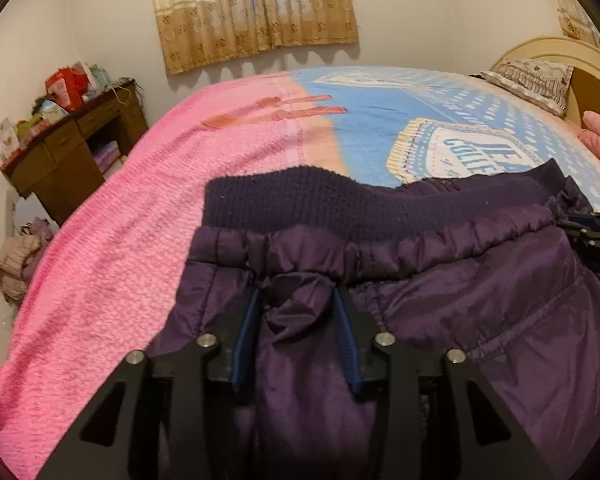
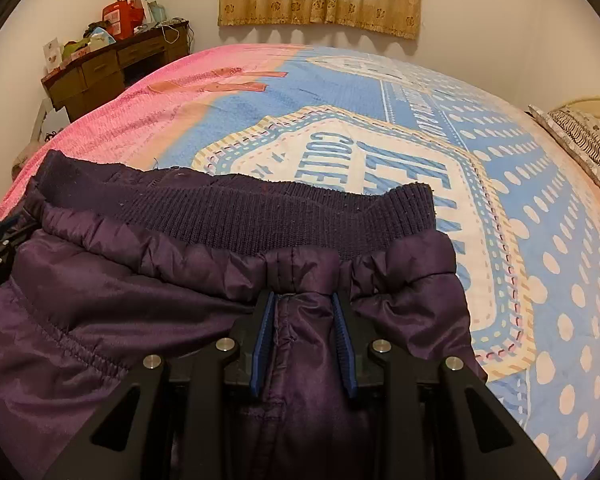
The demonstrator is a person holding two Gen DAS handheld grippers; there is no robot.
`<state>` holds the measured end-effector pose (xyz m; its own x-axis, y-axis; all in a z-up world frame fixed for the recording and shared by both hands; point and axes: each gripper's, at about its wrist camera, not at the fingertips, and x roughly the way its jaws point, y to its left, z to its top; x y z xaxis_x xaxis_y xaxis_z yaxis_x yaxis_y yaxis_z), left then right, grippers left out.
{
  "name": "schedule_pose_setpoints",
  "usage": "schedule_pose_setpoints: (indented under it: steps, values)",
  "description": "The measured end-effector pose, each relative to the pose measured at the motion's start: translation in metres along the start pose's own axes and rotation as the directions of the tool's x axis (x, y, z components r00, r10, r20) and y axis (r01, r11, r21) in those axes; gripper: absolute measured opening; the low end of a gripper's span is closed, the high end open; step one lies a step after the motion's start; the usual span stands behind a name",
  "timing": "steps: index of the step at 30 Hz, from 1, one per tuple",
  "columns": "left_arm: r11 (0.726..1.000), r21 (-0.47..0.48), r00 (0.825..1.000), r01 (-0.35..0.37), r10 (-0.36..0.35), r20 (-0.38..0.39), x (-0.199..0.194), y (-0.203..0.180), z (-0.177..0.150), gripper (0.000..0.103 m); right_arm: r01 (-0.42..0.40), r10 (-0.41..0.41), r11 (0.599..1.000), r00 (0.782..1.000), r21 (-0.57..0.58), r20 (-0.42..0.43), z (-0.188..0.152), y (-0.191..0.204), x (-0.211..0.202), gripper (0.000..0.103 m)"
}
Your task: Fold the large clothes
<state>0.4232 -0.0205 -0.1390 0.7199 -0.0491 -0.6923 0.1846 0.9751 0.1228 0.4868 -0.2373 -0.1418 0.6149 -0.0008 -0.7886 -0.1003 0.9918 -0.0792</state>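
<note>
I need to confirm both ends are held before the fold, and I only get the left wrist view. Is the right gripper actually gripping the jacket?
Observer: Yes, the right gripper is shut on the purple jacket, just below its ribbed hem.
Operator: Which end of the hem?
Observer: Near its right end, over the blue bedspread.
Operator: Anything lying ahead on that side?
Observer: Only a patterned pillow at the far right edge, apart from the jacket.

jacket (image 2: 100, 320): shiny nylon, ribbed knit hem | blanket (image 1: 100, 240): nubby pink
</note>
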Motion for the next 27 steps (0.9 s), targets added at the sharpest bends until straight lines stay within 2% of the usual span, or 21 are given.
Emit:
schedule_pose_setpoints:
  steps: [2, 4, 5, 6, 8, 9, 10, 11, 13, 16, 18, 21, 27]
  values:
    - [0.999, 0.014, 0.999, -0.035, 0.035, 0.031, -0.012, -0.002, 0.003, 0.049, 0.012, -0.012, 1.0, 1.0, -0.008, 0.007, -0.001, 0.002, -0.001, 0.03]
    - [0.996, 0.003, 0.993, -0.089, 0.089, 0.077, -0.033, -0.002, 0.009, 0.06, 0.013, -0.013, 1.0, 1.0, -0.011, 0.008, 0.001, 0.002, -0.005, 0.032]
    - [0.995, -0.025, 0.988, -0.095, 0.098, 0.123, -0.05, -0.002, 0.013, 0.072, 0.01, -0.01, 1.0, 1.0, -0.008, 0.005, 0.002, 0.002, -0.008, 0.033]
    - [0.996, -0.049, 0.984, -0.077, 0.084, 0.159, -0.067, -0.004, 0.018, 0.084, 0.015, -0.015, 1.0, 1.0, 0.008, 0.004, 0.003, -0.001, -0.015, 0.037]
    - [0.998, -0.054, 0.973, -0.037, 0.049, 0.225, -0.094, -0.014, 0.024, 0.096, 0.043, -0.045, 0.998, 0.998, 0.047, 0.042, 0.002, -0.002, -0.035, 0.048]
    - [0.999, -0.047, 0.966, -0.022, 0.033, 0.256, -0.106, -0.022, 0.026, 0.101, 0.038, -0.046, 0.995, 0.994, 0.087, 0.097, 0.0, -0.002, -0.053, 0.054]
    - [0.999, -0.041, 0.963, -0.005, 0.016, 0.27, -0.112, -0.03, 0.027, 0.101, 0.031, -0.045, 0.994, 0.99, 0.104, 0.133, -0.002, 0.001, -0.065, 0.061]
    - [1.0, -0.024, 0.964, 0.016, -0.009, 0.266, -0.114, -0.041, 0.027, 0.101, 0.021, -0.039, 0.995, 0.983, 0.101, 0.18, -0.005, 0.009, -0.082, 0.063]
    - [1.0, 0.016, 0.979, 0.001, -0.005, 0.206, -0.099, -0.063, 0.026, 0.102, 0.016, -0.031, 0.997, 0.978, 0.074, 0.208, -0.009, 0.022, -0.094, 0.066]
    - [0.996, 0.053, 0.994, -0.073, 0.068, 0.086, -0.053, -0.081, 0.01, 0.101, 0.025, -0.028, 0.999, 0.987, 0.023, 0.159, -0.018, 0.037, -0.084, 0.067]
    - [0.995, 0.073, 0.997, -0.073, 0.072, 0.02, -0.028, -0.087, -0.003, 0.102, 0.06, -0.061, 0.998, 0.992, 0.006, 0.11, -0.029, 0.038, -0.063, 0.067]
    - [0.997, 0.041, 0.997, -0.068, 0.067, 0.027, -0.021, -0.086, -0.01, 0.103, 0.034, -0.036, 0.999, 0.994, 0.015, 0.103, -0.042, 0.033, -0.048, 0.072]
    - [0.995, 0.034, 0.995, -0.093, 0.092, 0.03, -0.014, -0.089, -0.015, 0.103, 0.038, -0.039, 0.999, 0.996, 0.014, 0.078, -0.042, 0.032, -0.038, 0.075]
